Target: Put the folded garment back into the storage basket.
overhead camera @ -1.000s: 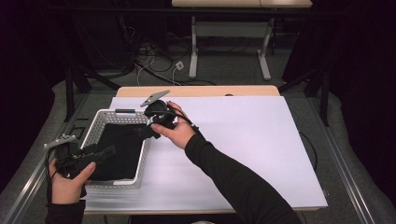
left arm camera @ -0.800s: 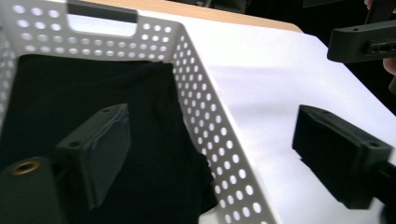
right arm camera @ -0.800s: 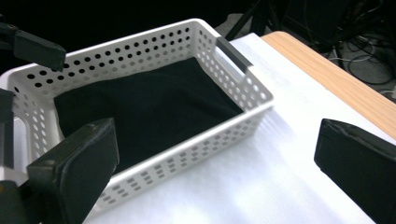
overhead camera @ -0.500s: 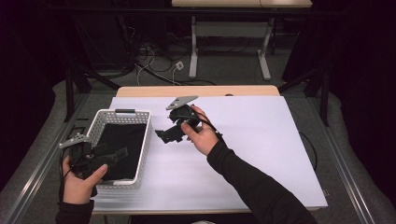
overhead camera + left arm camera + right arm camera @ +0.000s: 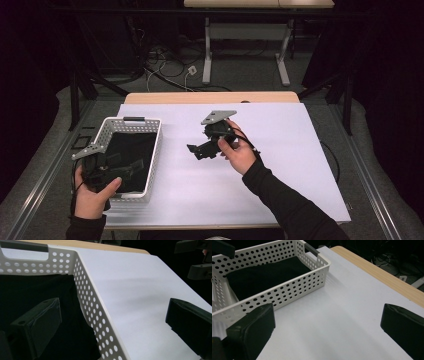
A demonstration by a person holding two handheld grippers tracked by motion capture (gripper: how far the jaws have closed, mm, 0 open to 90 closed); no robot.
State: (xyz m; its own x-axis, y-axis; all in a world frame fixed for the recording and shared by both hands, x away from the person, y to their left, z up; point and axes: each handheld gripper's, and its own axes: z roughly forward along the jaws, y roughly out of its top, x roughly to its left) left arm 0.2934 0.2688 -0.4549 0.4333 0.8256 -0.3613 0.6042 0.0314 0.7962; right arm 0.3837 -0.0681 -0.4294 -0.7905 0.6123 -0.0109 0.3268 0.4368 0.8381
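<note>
Cloth, black and folded, lies flat in the white perforated plastic basket, limp and light; left gripper and right gripper both gape empty — pinch an edge beneath the left fingers.

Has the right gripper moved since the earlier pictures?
Yes. The right gripper has moved rightward, away from the white perforated basket, out over the white sheet.

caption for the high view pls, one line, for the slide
Black cloth lies in the white perforated basket; left gripper hangs open over it, right gripper open above the white sheet.
</note>
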